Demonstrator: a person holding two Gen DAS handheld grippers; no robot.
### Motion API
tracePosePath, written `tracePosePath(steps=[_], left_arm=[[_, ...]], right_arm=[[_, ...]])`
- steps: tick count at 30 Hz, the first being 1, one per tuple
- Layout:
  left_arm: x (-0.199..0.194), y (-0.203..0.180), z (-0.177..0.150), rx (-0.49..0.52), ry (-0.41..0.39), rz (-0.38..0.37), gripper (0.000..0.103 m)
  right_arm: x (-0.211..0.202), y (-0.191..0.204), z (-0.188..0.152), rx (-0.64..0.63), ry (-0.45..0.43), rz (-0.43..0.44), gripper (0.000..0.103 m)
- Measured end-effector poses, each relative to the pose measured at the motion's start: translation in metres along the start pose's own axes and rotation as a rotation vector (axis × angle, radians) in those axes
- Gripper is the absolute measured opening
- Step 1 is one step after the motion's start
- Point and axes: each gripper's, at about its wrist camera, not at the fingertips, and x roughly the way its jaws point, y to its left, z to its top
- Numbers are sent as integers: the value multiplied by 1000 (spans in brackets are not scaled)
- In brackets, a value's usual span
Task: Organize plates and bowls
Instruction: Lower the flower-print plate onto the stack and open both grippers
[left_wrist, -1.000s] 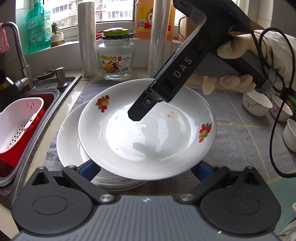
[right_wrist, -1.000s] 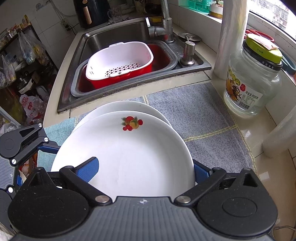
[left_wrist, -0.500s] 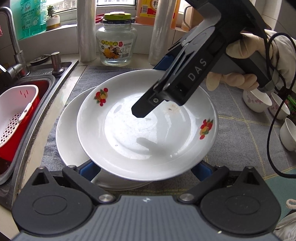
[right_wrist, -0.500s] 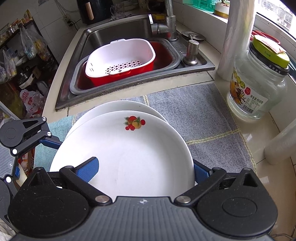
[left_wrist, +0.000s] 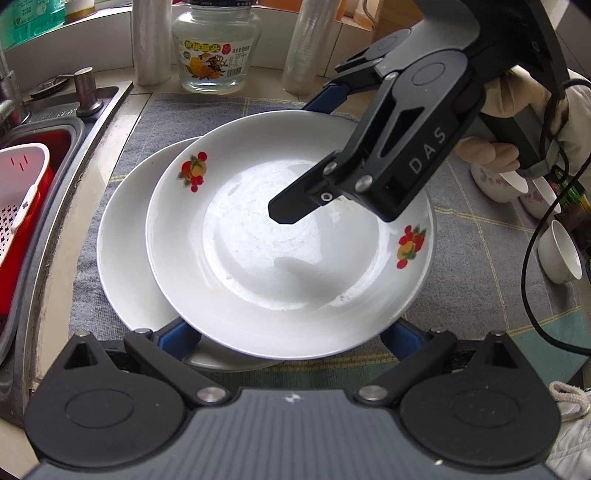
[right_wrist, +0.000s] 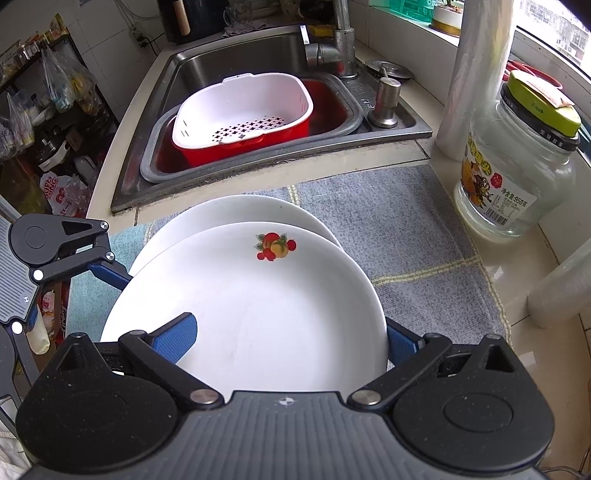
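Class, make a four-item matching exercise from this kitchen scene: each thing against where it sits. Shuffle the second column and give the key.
Things
1. fruit-print plate
2. white colander
3. glass jar
4. small bowls

Places
A. inside the red basin in the sink
B. on the grey cloth, at the left wrist view's right edge
C. atop another white plate
D. on the counter beside a plastic-wrap roll

Pairs: 1-C, 2-A, 3-D, 4-B

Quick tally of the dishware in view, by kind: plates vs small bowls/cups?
Plates: 2, the fruit-print top plate and the plain plate under it
Small bowls or cups: 3, at the right edge; more may lie out of view
Total: 5
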Motion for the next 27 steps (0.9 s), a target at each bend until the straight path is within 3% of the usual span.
tracePosePath(steps=[12,27], left_arm=[[7,10,19,56,134,-21,101],[5,22,25,131,183,-43,101]], right_arm=[[-2,1,-1,6,16,-16,103],[-5,2,-6,14,21,-23,103]])
